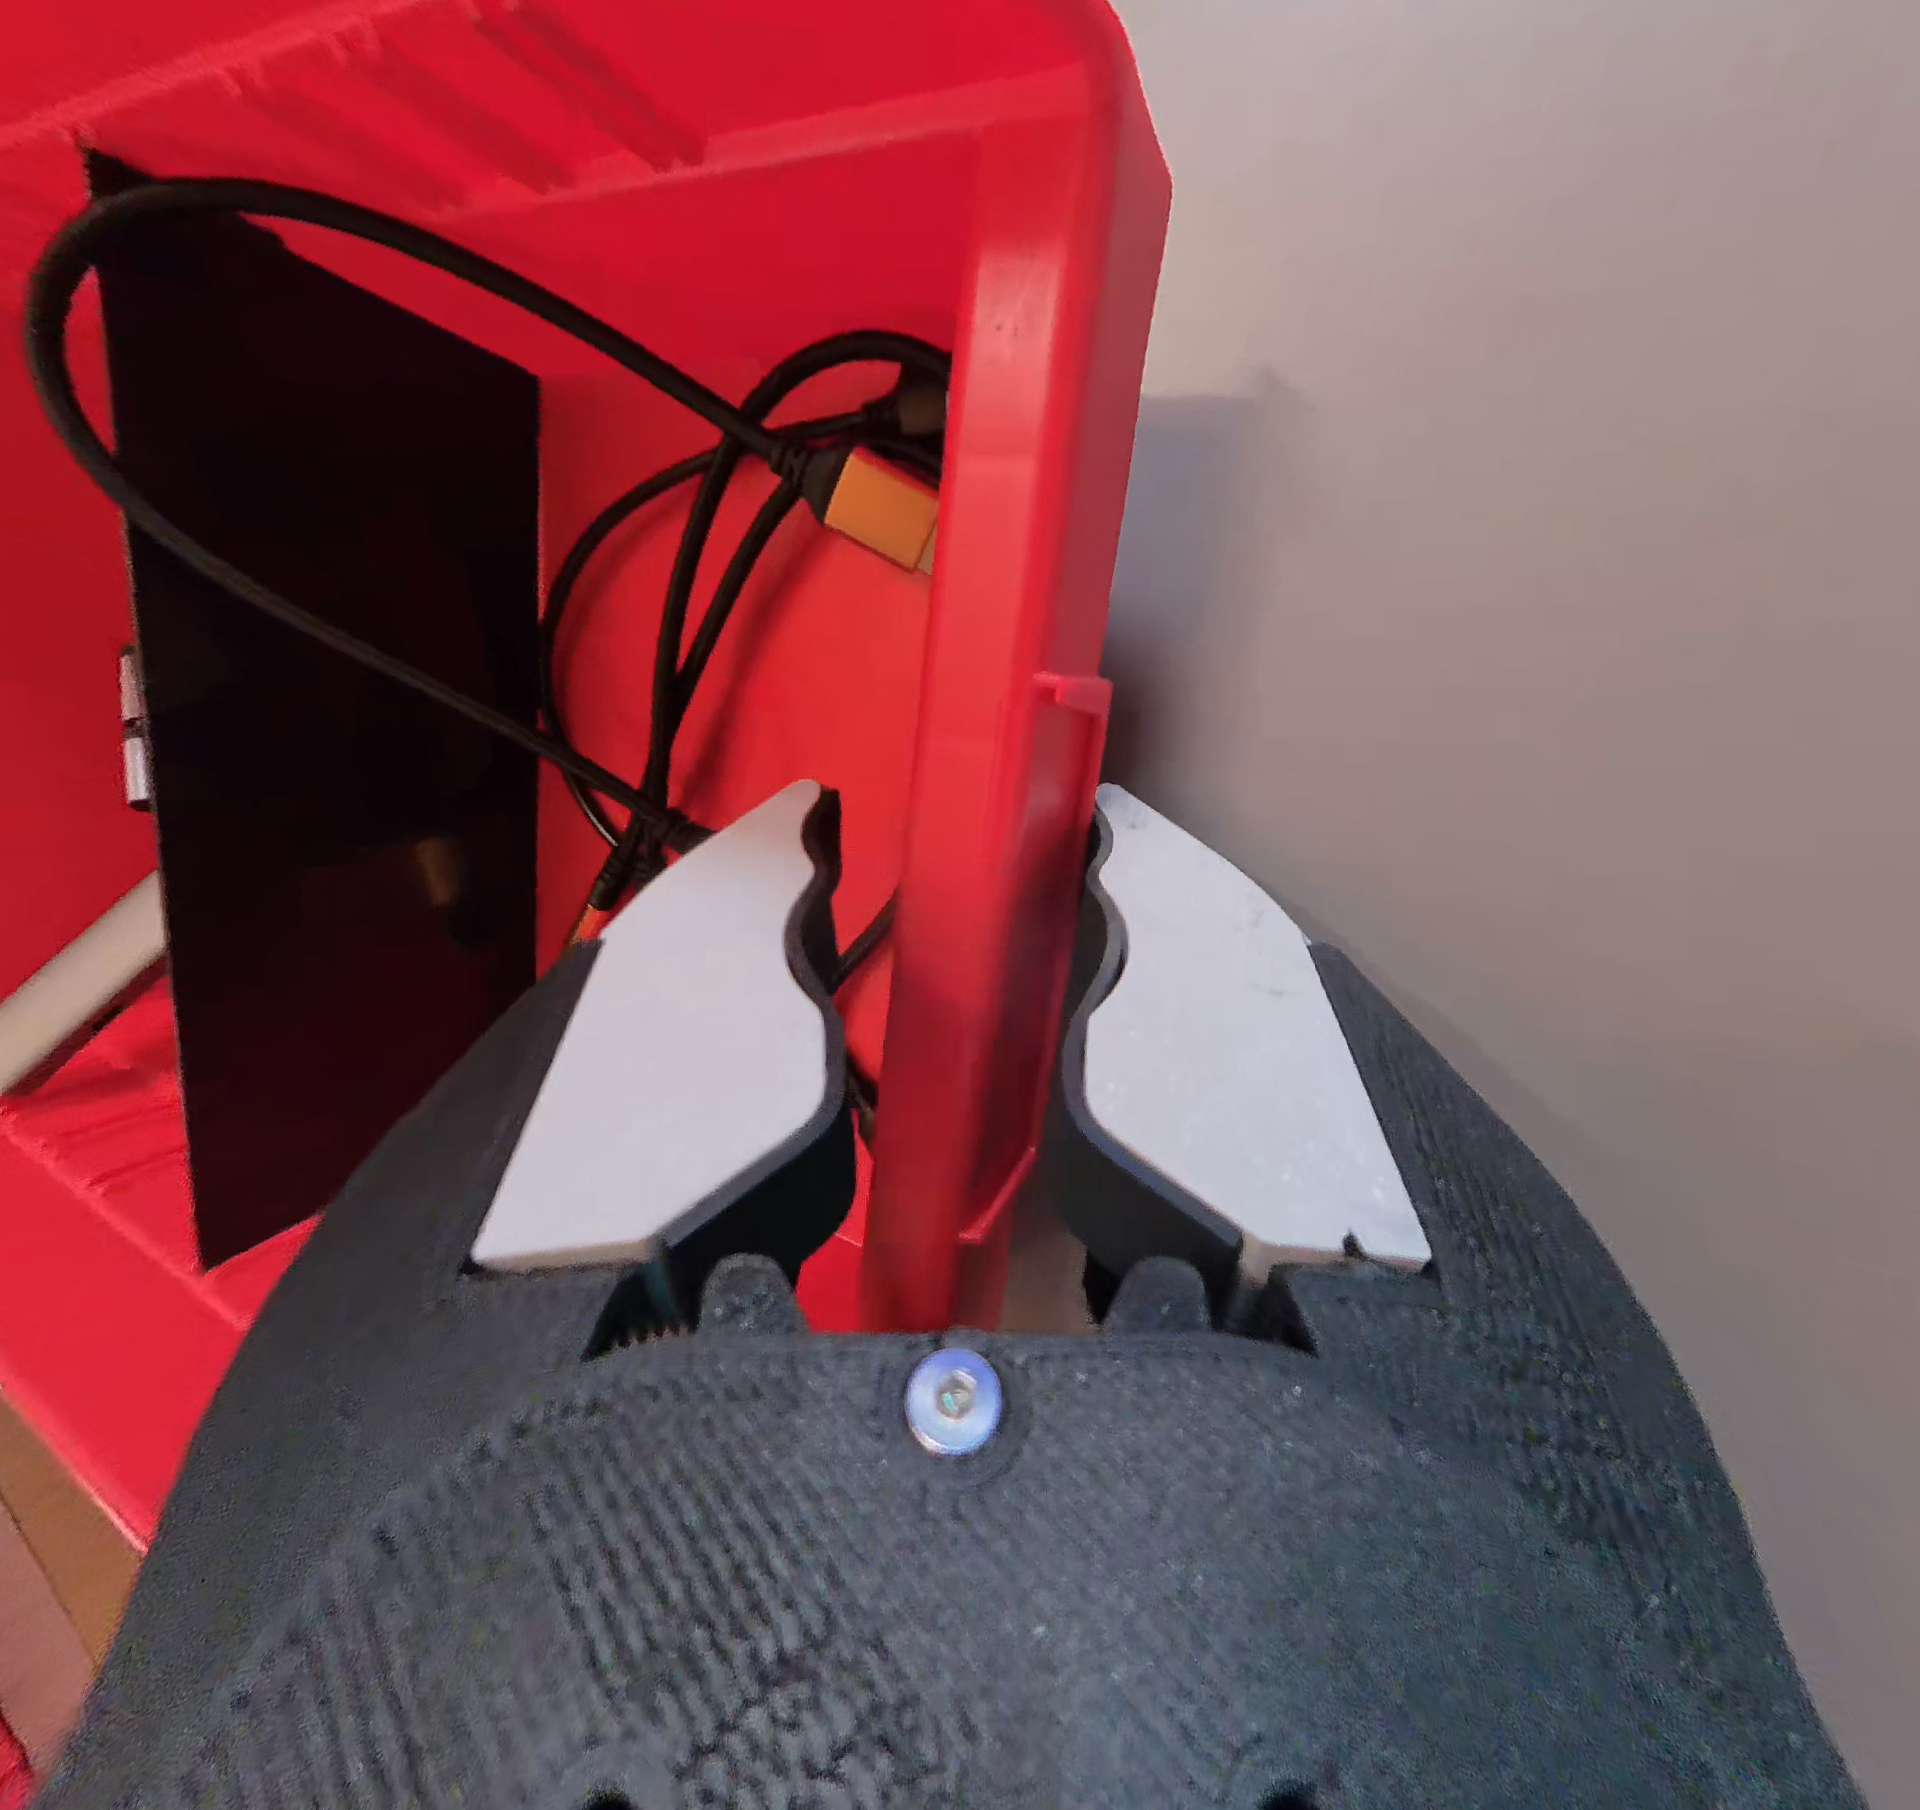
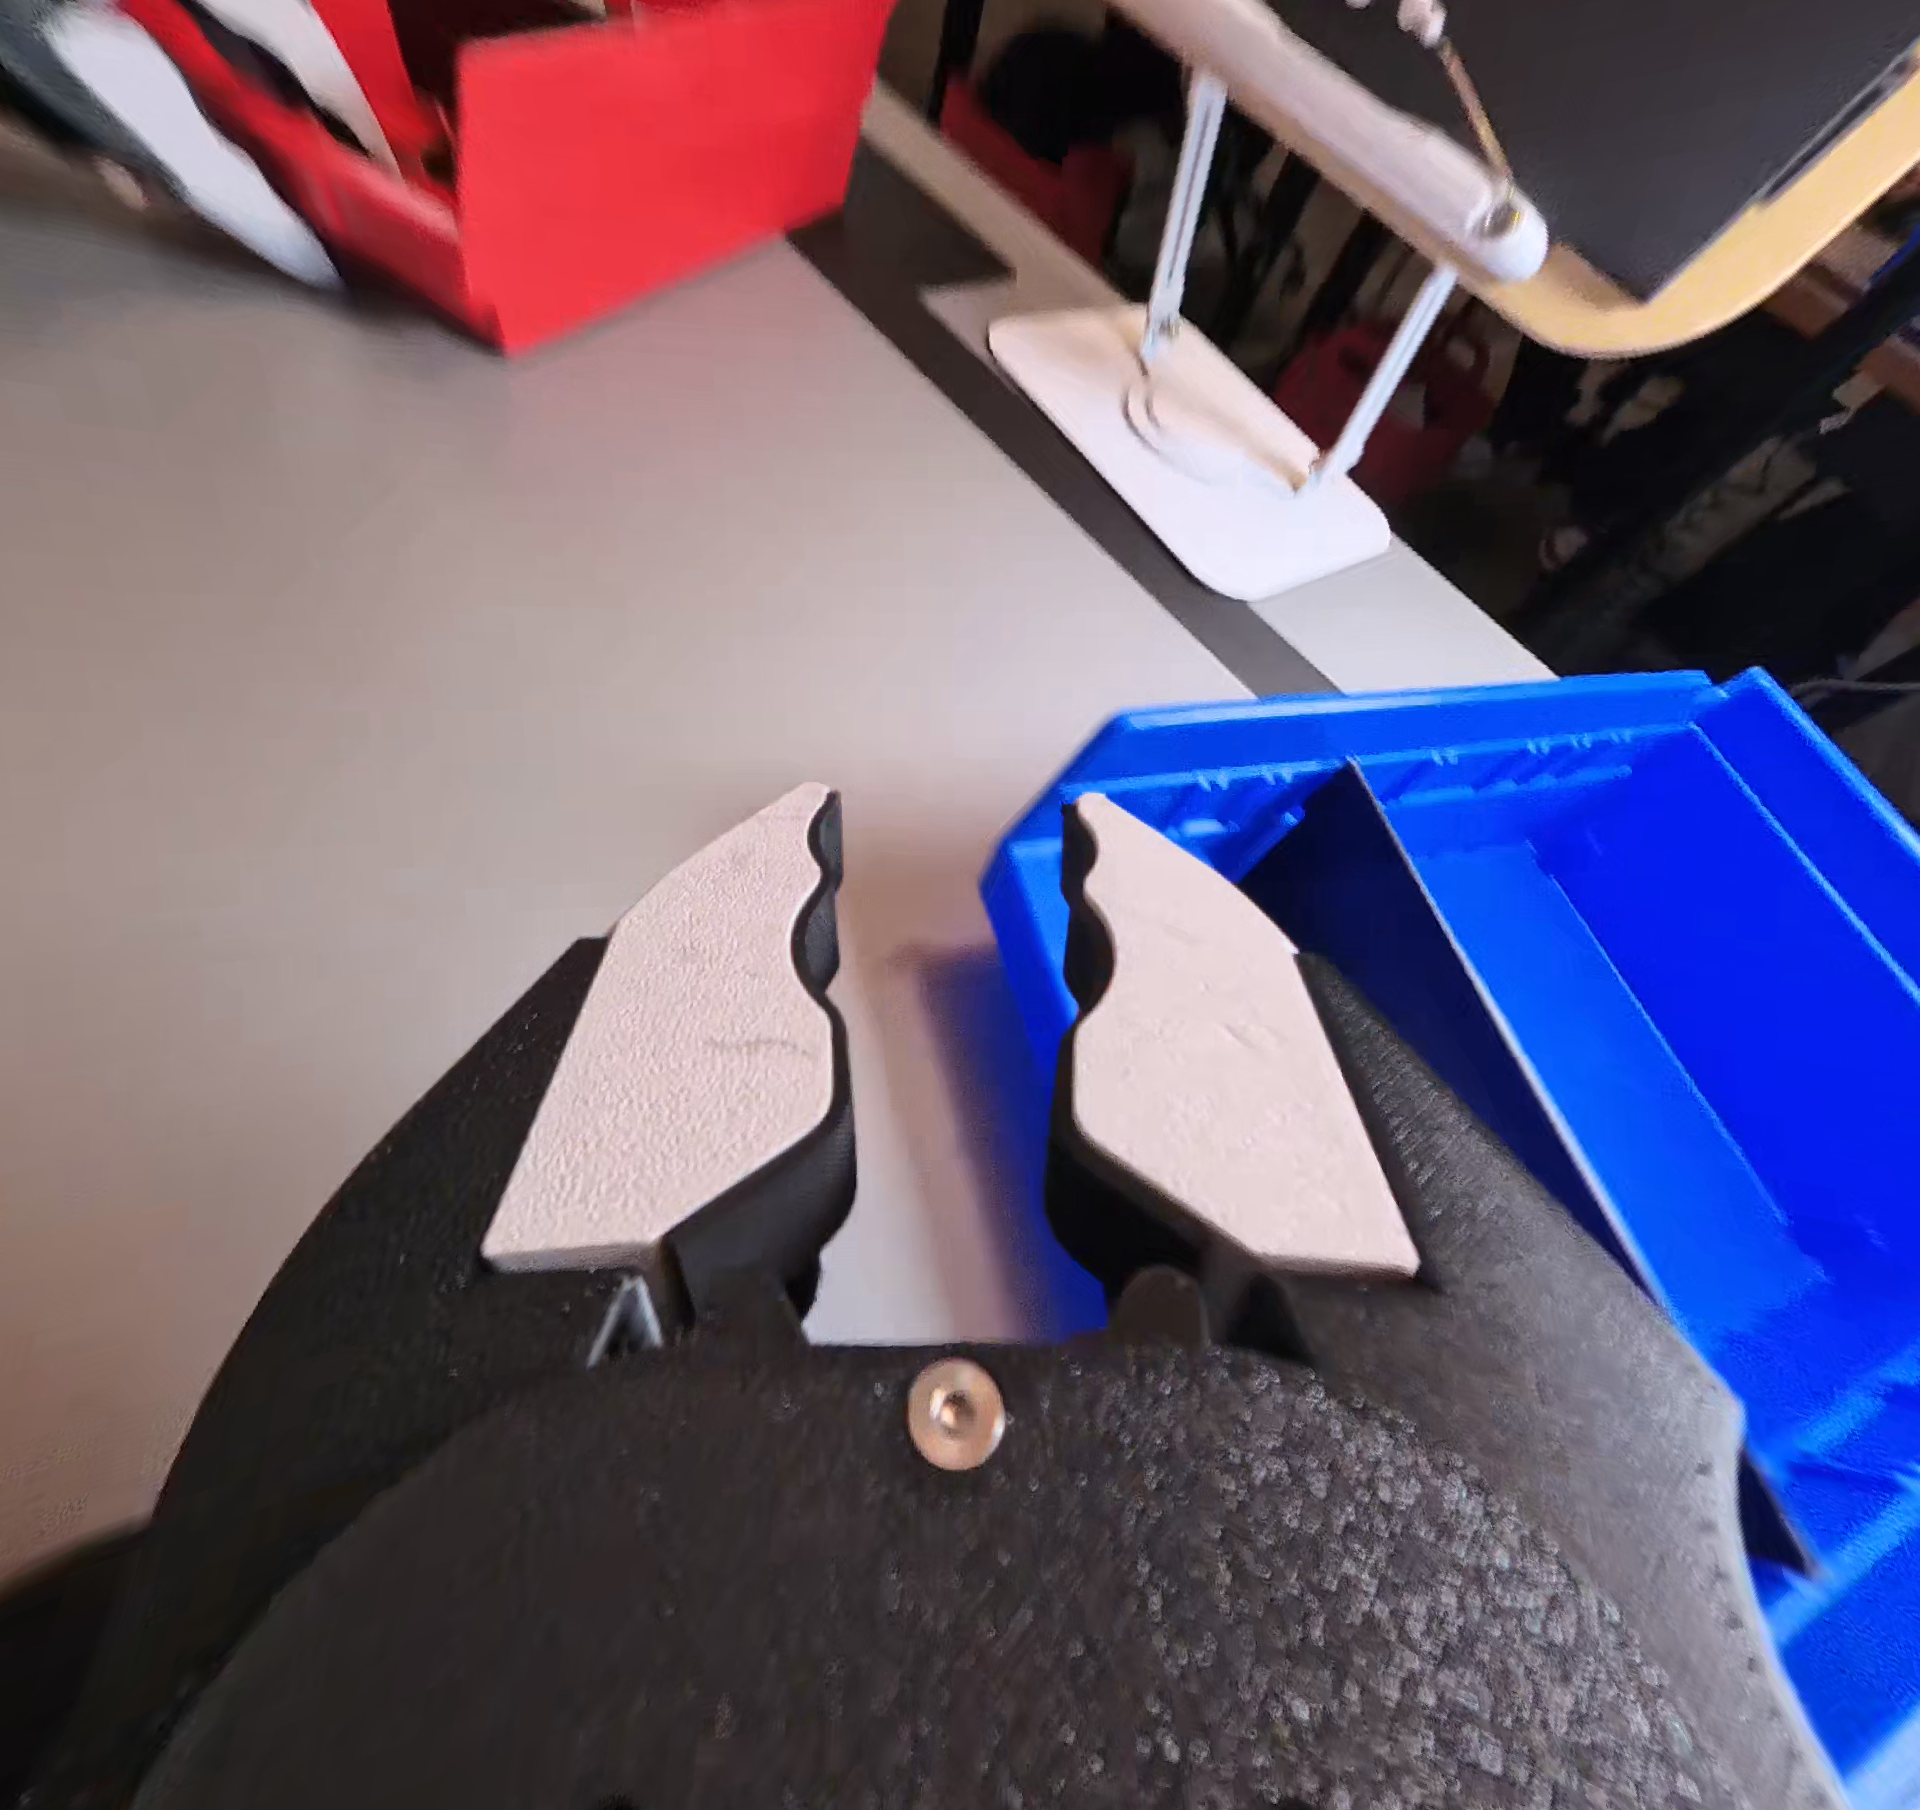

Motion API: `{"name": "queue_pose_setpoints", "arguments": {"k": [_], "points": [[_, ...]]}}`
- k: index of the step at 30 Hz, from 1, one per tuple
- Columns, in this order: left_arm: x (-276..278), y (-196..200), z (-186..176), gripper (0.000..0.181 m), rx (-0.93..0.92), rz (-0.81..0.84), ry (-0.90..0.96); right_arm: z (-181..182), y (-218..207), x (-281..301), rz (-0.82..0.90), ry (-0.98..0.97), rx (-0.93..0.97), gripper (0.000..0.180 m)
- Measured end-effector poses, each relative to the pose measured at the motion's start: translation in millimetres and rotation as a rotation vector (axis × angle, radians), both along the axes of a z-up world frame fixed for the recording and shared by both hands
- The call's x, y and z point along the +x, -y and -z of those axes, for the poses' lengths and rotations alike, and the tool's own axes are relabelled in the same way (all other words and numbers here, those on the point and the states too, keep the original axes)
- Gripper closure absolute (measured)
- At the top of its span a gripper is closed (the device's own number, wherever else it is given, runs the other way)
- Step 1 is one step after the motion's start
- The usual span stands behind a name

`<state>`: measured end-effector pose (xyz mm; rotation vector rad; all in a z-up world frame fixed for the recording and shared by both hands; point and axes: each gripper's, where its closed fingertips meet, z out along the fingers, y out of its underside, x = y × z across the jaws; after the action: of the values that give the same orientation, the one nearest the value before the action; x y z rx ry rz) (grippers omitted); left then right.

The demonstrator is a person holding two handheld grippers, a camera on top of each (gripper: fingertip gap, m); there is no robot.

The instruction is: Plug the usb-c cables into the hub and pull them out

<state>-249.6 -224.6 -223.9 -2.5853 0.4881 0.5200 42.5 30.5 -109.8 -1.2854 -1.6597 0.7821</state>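
A red bin (image 1: 1023,534) stands between the left claw's (image 1: 961,815) grey fingers (image 1: 675,1022), holding black cables (image 1: 343,617), an orange plug (image 1: 878,513) and a black divider (image 1: 332,721). Right of the right claw (image 2: 951,815) (black, grainy body) sits a blue bin (image 2: 1621,981) on a grey table (image 2: 416,669).

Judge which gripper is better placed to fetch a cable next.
Left, probably. The left gripper straddles the red bin wall beside the black cables; the right gripper hovers open by the blue bin, where no cables show.

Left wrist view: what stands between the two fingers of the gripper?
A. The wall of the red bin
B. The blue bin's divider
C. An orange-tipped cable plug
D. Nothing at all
A: the red bin wall runs up between the left gripper fingers.
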Motion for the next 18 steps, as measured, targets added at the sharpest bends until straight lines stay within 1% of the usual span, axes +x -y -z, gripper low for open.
{"name": "queue_pose_setpoints", "arguments": {"k": [2, 5, 7, 9, 11, 13, 15, 17, 18], "points": [[2, -1, -1, 0.137, 0.006, 0.005, 0.003, -3, 17, -6, -0.006, -0.09, -0.077, 0.14], [3, -1, -8, 0.134, 0.027, 0.0, 0.02, 9, 38, -17, -0.014, -0.162, -0.147, 0.14], [-1, 0, -7, 0.134, 0.015, -0.014, 0.03, 18, 47, -24, -0.028, -0.19, -0.154, 0.14], [-5, 0, -6, 0.139, 0.02, -0.025, 0.032, 25, 54, -28, -0.047, -0.201, -0.153, 0.141], [-8, 0, -6, 0.141, 0.022, -0.039, 0.037, 27, 61, -27, -0.075, -0.2, -0.154, 0.141], [-5, -1, -10, 0.139, 0.04, -0.031, 0.055, 25, 63, -25, -0.088, -0.22, -0.152, 0.141], [4, -6, -30, 0.135, 0.098, -0.01, 0.099, 22, 62, -23, -0.088, -0.245, -0.166, 0.141], [-1, -15, -68, 0.139, 0.218, -0.02, 0.13, 23, 63, -22, -0.097, -0.251, -0.187, 0.141], [-12, -19, -88, 0.143, 0.277, -0.056, 0.138, 24, 64, -22, -0.098, -0.25, -0.197, 0.141]]}}
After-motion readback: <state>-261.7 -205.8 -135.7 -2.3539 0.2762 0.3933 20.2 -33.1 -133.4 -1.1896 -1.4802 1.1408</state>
